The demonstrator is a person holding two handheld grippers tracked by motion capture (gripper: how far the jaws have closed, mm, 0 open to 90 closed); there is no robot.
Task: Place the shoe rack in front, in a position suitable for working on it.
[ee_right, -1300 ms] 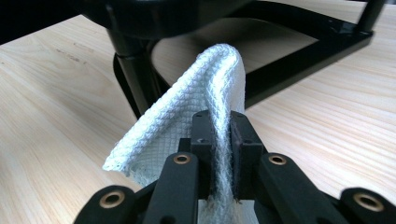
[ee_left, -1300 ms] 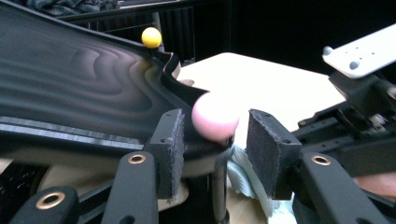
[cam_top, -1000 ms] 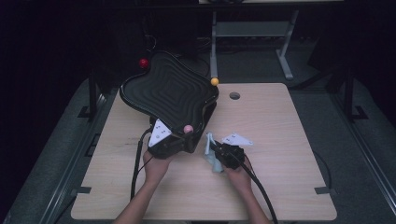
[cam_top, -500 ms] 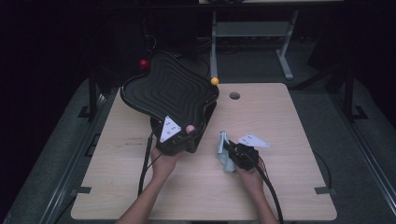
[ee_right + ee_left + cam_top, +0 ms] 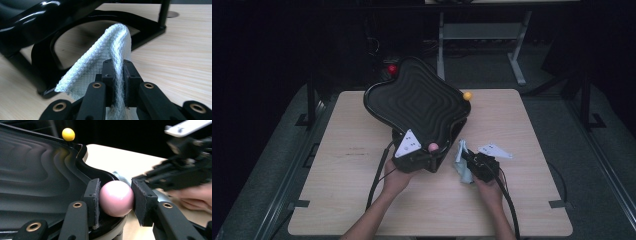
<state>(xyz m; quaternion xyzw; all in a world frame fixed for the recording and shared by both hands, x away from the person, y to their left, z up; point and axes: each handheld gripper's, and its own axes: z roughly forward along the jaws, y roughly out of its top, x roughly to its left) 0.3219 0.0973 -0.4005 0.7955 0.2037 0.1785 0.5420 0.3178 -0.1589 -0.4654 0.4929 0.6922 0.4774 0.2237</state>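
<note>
A black board with a wavy ridged top (image 5: 417,102) stands tilted on a stand on the wooden table (image 5: 342,200). It carries ball knobs: red (image 5: 392,69), yellow (image 5: 467,95) and pink (image 5: 432,146). My left gripper (image 5: 431,151) is at the board's near corner; its jaws have just been closing, and the pads press both sides of the pink ball (image 5: 116,198). My right gripper (image 5: 465,159) is just right of the board, shut on a pale waffle-weave cloth (image 5: 100,62) that stands up between its pads (image 5: 130,72). The cloth (image 5: 463,170) hangs beside the stand.
The board's black stand frame (image 5: 147,25) lies close ahead of the right gripper. The yellow ball (image 5: 68,134) sits at the board's far corner. The right gripper's body (image 5: 185,170) is close to the left gripper's right. Bare tabletop lies on the left and along the front.
The left gripper closed on the pink ball, and the whole board shifted to the right with it. The right gripper, holding the cloth, also moved right.
</note>
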